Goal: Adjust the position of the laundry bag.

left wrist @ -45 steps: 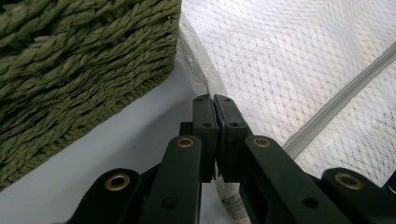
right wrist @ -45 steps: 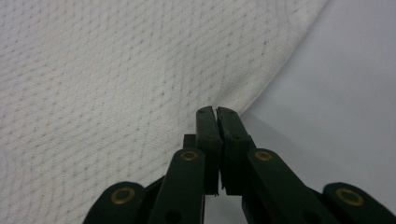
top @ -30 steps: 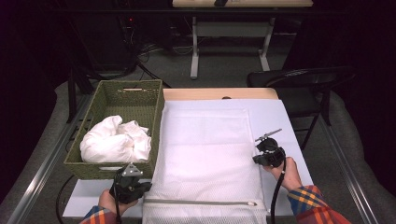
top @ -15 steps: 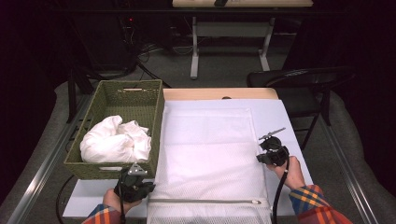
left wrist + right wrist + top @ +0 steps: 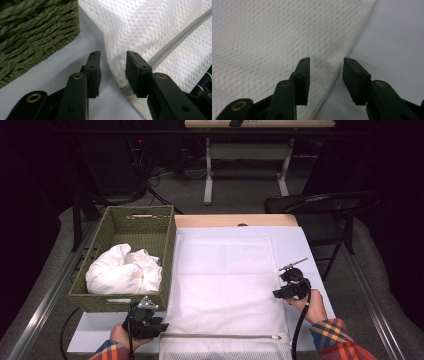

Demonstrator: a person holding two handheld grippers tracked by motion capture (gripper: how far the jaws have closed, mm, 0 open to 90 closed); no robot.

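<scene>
High view: white mesh bag [image 5: 225,290] flat on pale table [image 5: 310,245], both grippers' fingers parted, empty.

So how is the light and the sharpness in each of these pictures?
High view: the white mesh bag is brightly lit and the room behind is nearly black. Left gripper view: the green basket is soft, the mesh sharper. Right gripper view: the near mesh is soft and shadowed between the jaws.

I see the white mesh bag [image 5: 225,290] spread flat over the table [image 5: 300,240], its zipper [image 5: 220,336] along the near edge. My left gripper [image 5: 145,322] sits at the bag's near left corner, my right gripper [image 5: 291,287] at its right edge. The green basket [image 5: 167,245] of white cloth [image 5: 122,272] stands at the left edge.
</scene>
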